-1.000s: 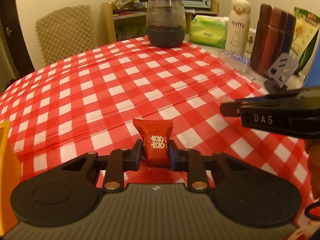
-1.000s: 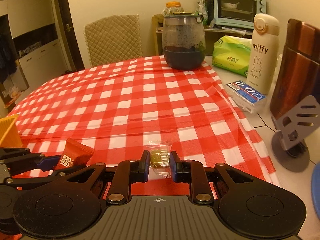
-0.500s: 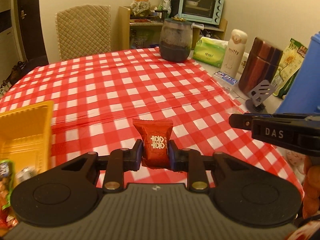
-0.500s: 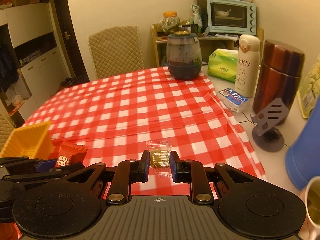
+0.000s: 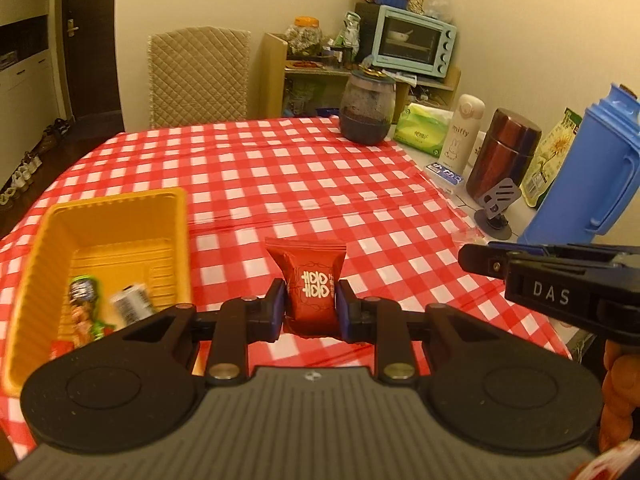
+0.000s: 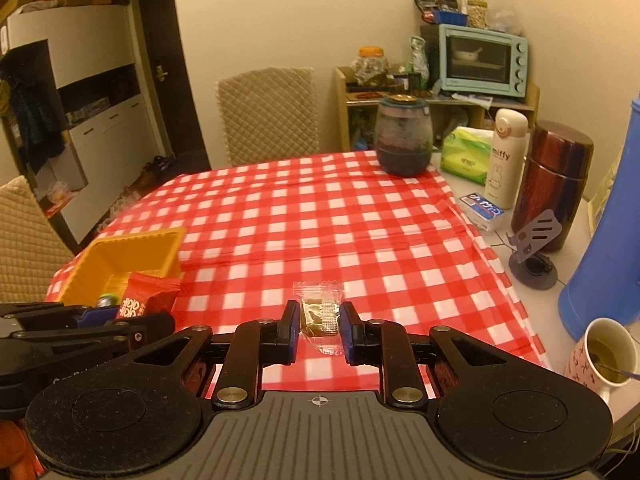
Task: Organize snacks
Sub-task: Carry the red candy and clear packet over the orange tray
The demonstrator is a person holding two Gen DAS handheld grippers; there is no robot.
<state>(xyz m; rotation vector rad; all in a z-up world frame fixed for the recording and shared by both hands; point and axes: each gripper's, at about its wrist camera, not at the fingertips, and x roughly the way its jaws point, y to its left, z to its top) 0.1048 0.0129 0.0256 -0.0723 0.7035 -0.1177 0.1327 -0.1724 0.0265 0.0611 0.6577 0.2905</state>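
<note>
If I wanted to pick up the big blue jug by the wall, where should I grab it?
Probably by its handle. The blue jug stands upright, and the handle loops out from its side toward the wall, leaving a gap to reach into. The body looks too wide for a hand-held gripper, so come in from the handle's side and close across the bar.

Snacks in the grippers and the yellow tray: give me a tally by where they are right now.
Held in left gripper: 1, red packet
Held in right gripper: 1, clear-wrapped candy
In yellow tray: at least 2 wrapped snacks, blurred, more may be hidden
Total: at least 4
</note>
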